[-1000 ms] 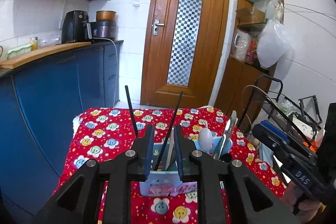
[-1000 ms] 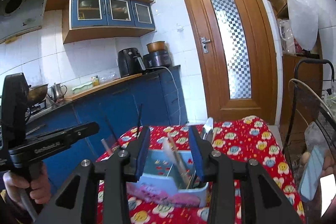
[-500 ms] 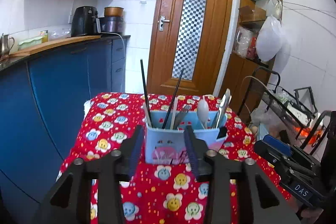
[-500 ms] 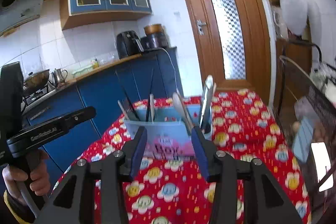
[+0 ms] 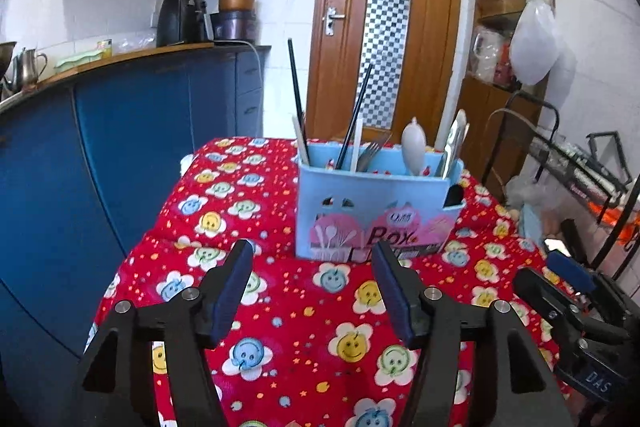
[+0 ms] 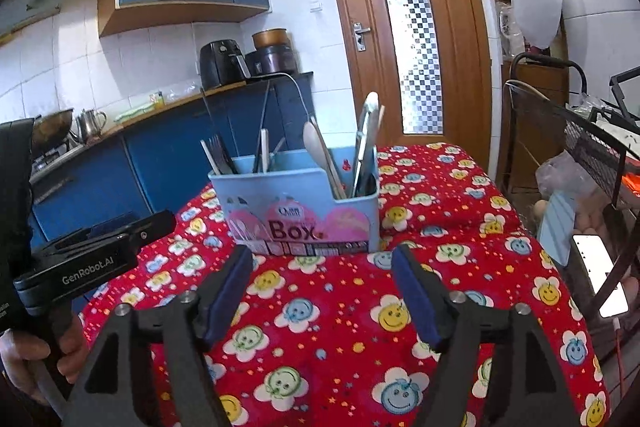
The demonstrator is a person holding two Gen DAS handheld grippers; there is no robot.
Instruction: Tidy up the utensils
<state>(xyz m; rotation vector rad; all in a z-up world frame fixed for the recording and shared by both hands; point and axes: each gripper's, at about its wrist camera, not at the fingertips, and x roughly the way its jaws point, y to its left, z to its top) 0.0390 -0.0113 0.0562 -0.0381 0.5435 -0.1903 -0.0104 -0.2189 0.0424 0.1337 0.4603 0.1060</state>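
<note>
Red smiley-flower tablecloth (image 5: 304,311), wooden door (image 5: 390,27) behind, black air fryer (image 6: 220,63) up on the blue-cabinet counter (image 5: 132,57).

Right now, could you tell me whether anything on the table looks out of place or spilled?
Nothing stands out. The blue box stands upright on the red cloth with chopsticks, fork and spoon inside. No utensil lies loose on the cloth that shows, and nothing is spilled.

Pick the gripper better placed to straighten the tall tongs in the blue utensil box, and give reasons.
Right. The tongs stand in the box's right end, nearer the open right gripper.
</note>
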